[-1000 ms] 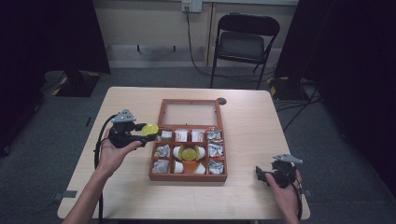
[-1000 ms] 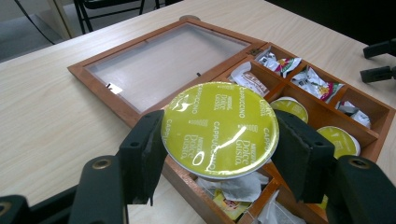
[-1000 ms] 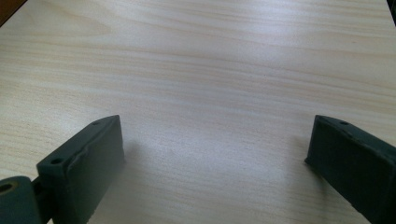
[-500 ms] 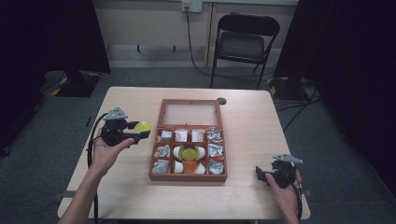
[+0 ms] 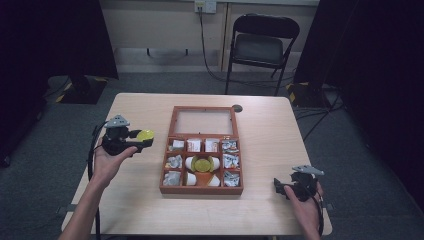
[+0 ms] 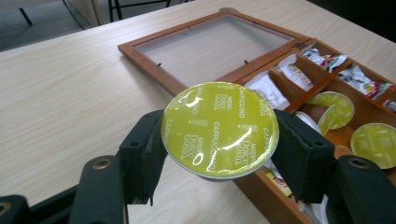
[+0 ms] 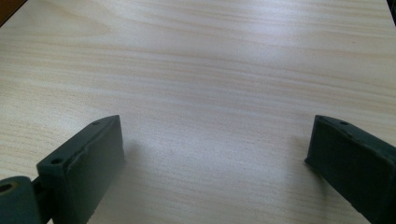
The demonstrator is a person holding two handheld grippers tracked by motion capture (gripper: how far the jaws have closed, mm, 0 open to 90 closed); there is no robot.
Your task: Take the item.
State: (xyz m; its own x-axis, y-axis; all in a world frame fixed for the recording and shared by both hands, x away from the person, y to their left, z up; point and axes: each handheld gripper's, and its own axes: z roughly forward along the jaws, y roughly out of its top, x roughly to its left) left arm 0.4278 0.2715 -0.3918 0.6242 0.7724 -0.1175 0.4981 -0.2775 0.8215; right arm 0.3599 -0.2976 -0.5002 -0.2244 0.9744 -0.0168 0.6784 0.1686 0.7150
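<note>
My left hand-held gripper (image 6: 219, 140) clamps a yellow-green Dolce Gusto cappuccino capsule (image 6: 219, 129); my right hand-held gripper (image 7: 215, 163) gapes above the surface (image 7: 210, 70).

At the centre of the left gripper view, the coffee capsule (image 6: 219, 128) has a glossy yellow-green foil lid that catches glare. The jaws clamping it look like matt black plastic. The table (image 7: 210, 70) is pale, smooth wood-grain; the box (image 6: 187, 51) is reddish-brown wood with a clear-paned lid.
</note>
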